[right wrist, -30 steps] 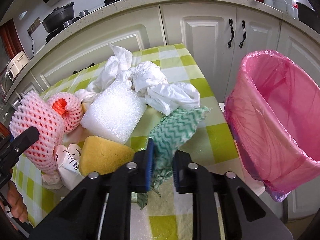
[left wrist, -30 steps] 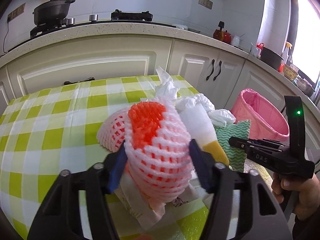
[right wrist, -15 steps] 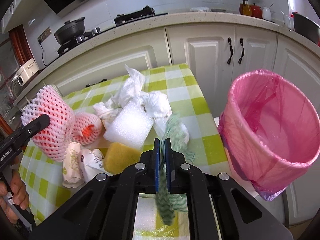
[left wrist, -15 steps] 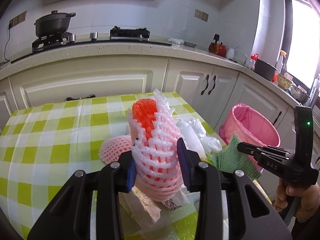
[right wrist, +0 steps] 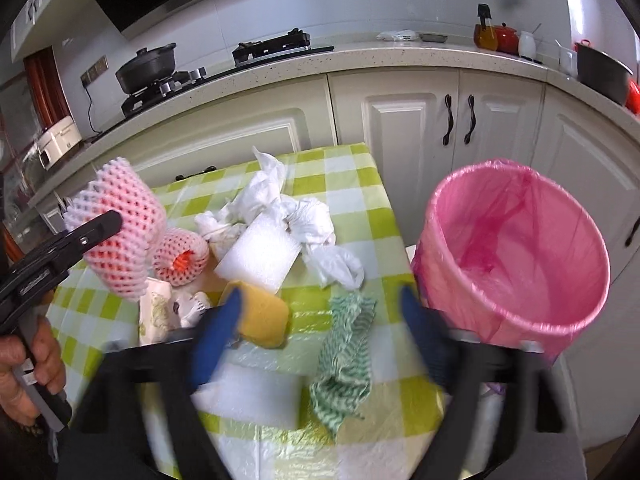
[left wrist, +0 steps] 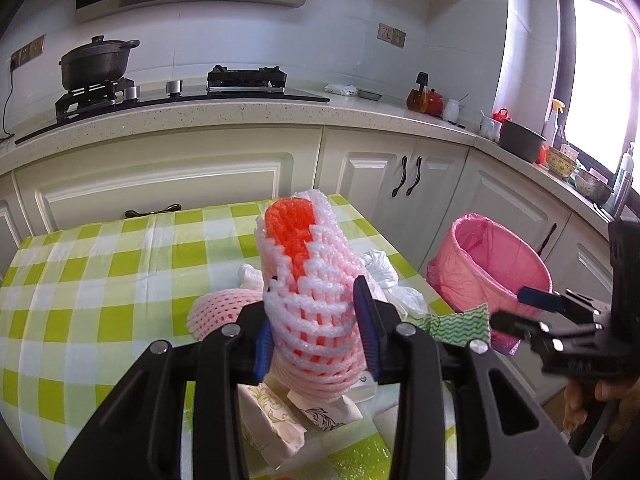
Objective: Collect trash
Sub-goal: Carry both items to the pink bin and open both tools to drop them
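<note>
- Viewing from the left wrist: the left gripper (left wrist: 316, 320) is clamping a pink foam fruit net (left wrist: 310, 280) between its blue pads and is holding it raised above the checked table (left wrist: 100, 280).
- The pink-lined trash bin (left wrist: 492, 276) is standing beside the table's right edge; the net is not yet over it.
- Viewing from the right wrist: the right gripper (right wrist: 316, 336) is standing wide apart and motion-blurred, gripping nothing; the green zigzag cloth (right wrist: 344, 356) is hanging between its fingers, apparently unsupported and off the table.
- The bin interior is showing only liner, so nothing appears collected.
- Remaining on the table: second foam net (right wrist: 180, 256), white foam block (right wrist: 260, 256), yellow sponge (right wrist: 260, 316), crumpled tissues (right wrist: 304, 216), printed wrappers (right wrist: 172, 308).
</note>
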